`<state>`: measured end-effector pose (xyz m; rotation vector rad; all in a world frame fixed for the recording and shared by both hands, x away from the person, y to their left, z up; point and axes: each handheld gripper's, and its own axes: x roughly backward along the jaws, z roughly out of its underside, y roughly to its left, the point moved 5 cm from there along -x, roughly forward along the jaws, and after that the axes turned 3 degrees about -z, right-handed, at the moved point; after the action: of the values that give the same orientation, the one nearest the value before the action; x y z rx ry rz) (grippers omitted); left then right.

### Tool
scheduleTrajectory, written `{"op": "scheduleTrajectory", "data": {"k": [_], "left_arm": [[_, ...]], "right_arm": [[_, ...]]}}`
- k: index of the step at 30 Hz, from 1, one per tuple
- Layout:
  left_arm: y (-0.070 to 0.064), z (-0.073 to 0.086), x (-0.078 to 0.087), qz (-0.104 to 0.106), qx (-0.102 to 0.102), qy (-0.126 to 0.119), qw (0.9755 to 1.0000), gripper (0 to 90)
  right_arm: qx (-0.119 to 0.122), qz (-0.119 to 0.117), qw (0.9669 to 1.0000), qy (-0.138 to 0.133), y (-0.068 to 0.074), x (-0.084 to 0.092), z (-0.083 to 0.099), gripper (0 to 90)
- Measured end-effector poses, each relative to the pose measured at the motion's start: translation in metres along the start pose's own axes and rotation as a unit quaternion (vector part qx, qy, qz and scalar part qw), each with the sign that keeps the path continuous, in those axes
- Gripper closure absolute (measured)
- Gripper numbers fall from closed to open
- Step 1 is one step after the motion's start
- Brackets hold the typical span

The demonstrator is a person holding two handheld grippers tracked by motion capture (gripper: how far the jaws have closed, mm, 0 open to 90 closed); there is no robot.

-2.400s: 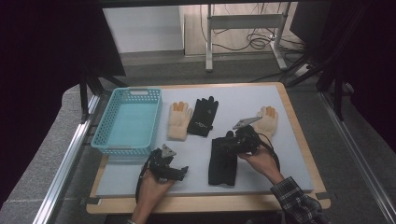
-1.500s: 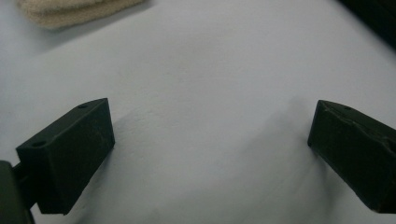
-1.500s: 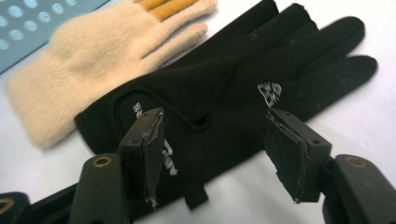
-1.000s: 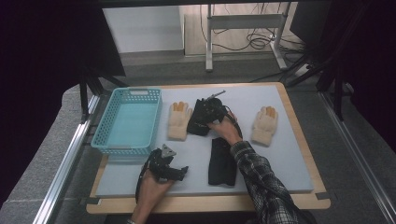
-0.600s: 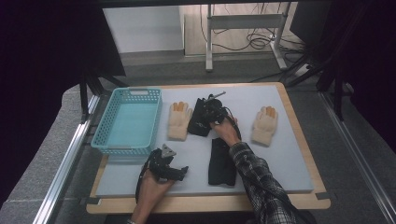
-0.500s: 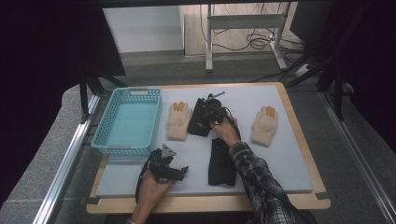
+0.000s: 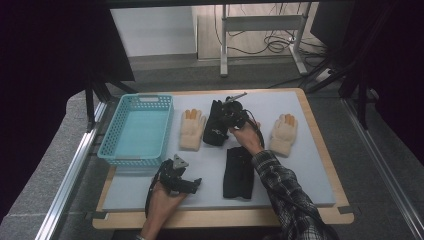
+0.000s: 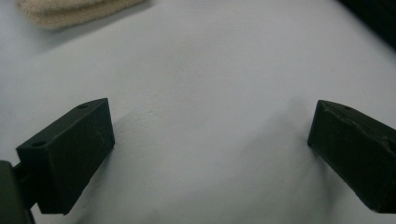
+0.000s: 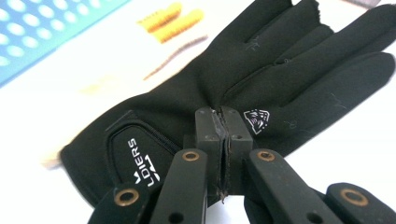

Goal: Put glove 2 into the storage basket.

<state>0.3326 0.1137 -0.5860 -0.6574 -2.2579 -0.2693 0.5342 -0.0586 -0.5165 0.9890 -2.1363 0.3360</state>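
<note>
Now that the right gripper [image 9: 222, 122] has just snapped its jaws closed on a pinch of the black glove [image 9: 261, 70], which a second ago lay untouched mid-table beside the cream glove [image 7: 192, 129], it can go to the blue basket [image 7: 136, 131]. Left gripper [image 7: 181, 180] rests open, empty.

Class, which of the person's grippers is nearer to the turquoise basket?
The left gripper: it rests just below the basket, near its front right corner. The right gripper is farther right, clamping a black glove.
</note>
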Motion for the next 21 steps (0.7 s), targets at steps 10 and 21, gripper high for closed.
{"op": "scheduleTrajectory", "data": {"k": [10, 21], "left_arm": [[0.0, 0.0, 0.0, 0.0, -0.001, 0.0, 1.0, 0.8], [0.0, 0.0, 0.0, 0.0, -0.001, -0.001, 1.0, 0.8]], "right_arm": [[0.015, -0.04, 0.999, -0.016, 0.02, 0.052, -0.004, 86.7], [0.031, -0.063, 0.9974, -0.017, 0.043, 0.117, 0.04, 86.5]]}}
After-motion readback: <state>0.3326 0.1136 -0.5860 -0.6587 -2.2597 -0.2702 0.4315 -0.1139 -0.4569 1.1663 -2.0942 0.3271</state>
